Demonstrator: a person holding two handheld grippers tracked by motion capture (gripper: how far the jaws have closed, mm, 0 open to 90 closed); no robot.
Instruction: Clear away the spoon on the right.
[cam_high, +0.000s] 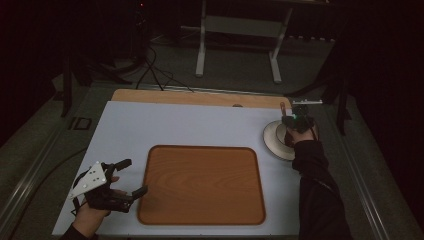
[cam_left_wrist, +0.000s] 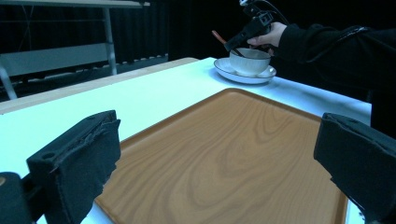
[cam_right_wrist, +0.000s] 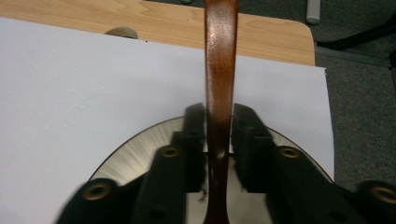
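While the right claw (cam_right_wrist: 218, 140) clamps the brown wooden spoon handle (cam_right_wrist: 219, 70) over the white bowl (cam_left_wrist: 250, 60), seemingly to lift it; left claw (cam_left_wrist: 219, 163) waits apart beside the wooden tray (cam_high: 201, 184).

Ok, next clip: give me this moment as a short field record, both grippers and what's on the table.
left gripper: jaws open, empty, beside the tray's left edge
right gripper: jaws closed on the wooden spoon handle
bowl: white, on the plate, spoon reaching into it
tray: wooden, nothing on it
table: white cover, far right corner holds the plate
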